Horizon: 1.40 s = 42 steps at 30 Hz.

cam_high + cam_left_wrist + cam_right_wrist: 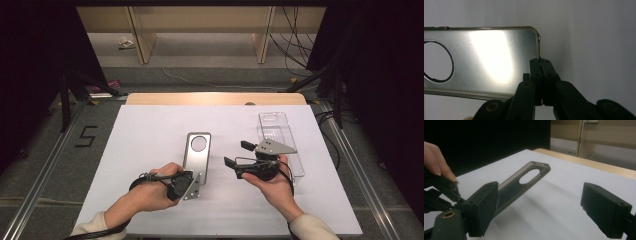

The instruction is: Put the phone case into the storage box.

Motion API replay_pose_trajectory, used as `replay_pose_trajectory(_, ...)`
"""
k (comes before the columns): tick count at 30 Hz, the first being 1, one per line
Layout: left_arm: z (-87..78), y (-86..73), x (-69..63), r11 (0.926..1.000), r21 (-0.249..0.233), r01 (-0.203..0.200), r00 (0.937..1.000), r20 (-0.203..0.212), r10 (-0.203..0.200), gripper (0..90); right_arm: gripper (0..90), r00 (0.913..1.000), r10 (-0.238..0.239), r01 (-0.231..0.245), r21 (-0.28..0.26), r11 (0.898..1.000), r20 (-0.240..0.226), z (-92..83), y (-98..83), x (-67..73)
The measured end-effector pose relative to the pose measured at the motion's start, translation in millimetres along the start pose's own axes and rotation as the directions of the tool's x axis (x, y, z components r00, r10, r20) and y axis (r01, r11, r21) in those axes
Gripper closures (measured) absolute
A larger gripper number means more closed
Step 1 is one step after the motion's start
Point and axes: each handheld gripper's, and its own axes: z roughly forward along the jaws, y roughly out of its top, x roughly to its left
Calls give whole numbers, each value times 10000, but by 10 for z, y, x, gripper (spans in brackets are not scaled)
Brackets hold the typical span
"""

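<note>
Metal phone case [197, 150] flat, long axis running away, hole far end

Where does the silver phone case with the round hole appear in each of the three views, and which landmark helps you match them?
High view: the silver phone case lies at table centre, near end pinched by the left gripper.
Left gripper view: it spans the left half, its edge clamped between the fingers.
Right gripper view: centre-left, lifted off the table.
Shared landmark: its round hole.
</note>
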Motion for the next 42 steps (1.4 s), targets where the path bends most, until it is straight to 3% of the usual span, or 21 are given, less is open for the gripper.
replay_pose_trajectory(4,9,52,-17,9999,4,-162,9998,87,162,886,163,10000,53,-52,114,9999,-69,83,-6,-6)
replay_pose_trajectory(15,19,128,-45,9995,-32,-315,9994,154,315,886,167,9972,735,-729,418,9965,-146,245,-21,-74)
replay_pose_trajectory(42,22,196,-78,9982,-63,-595,9980,194,596,886,236,9930,1180,-1173,1077,9872,2,587,-2,-162)
